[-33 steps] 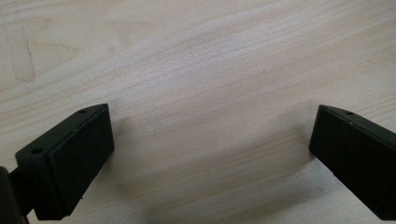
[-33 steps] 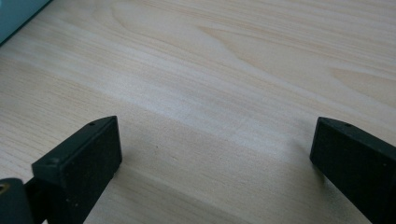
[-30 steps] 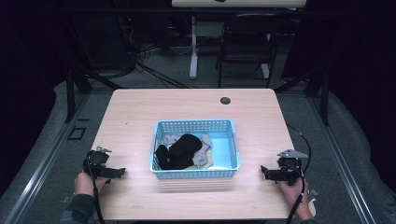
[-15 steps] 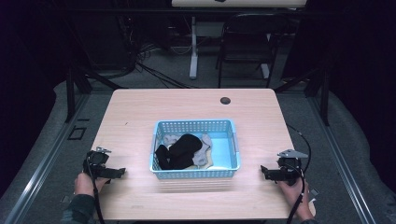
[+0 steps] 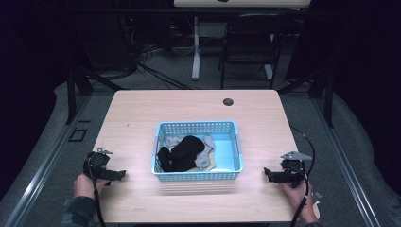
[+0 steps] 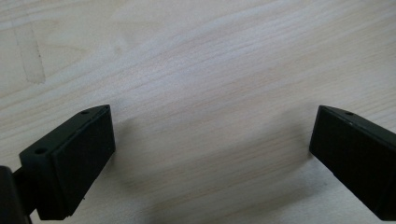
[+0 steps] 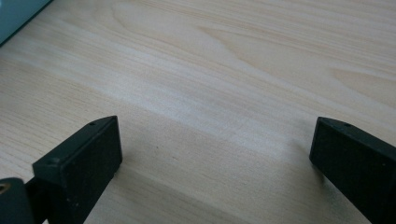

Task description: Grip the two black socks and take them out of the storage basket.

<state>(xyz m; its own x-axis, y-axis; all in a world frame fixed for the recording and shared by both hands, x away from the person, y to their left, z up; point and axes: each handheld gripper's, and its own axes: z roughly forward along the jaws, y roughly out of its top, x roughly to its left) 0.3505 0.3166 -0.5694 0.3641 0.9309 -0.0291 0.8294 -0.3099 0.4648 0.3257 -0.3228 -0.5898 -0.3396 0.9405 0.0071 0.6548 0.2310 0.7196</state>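
Nothing is in hand yet; this looks like the start, before any reach. The left gripper (image 5: 116,175) and right gripper (image 5: 269,174) rest low on the desk (image 5: 142,113), jaws spread wide and empty. The blue basket (image 5: 196,176) of dark and grey socks (image 5: 185,152) sits between them, apart from both. A likely next move is reaching inward over its rim.

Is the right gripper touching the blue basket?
Apart. The high view shows bare table between the right gripper and the blue basket; its own view shows open jaws over wood.
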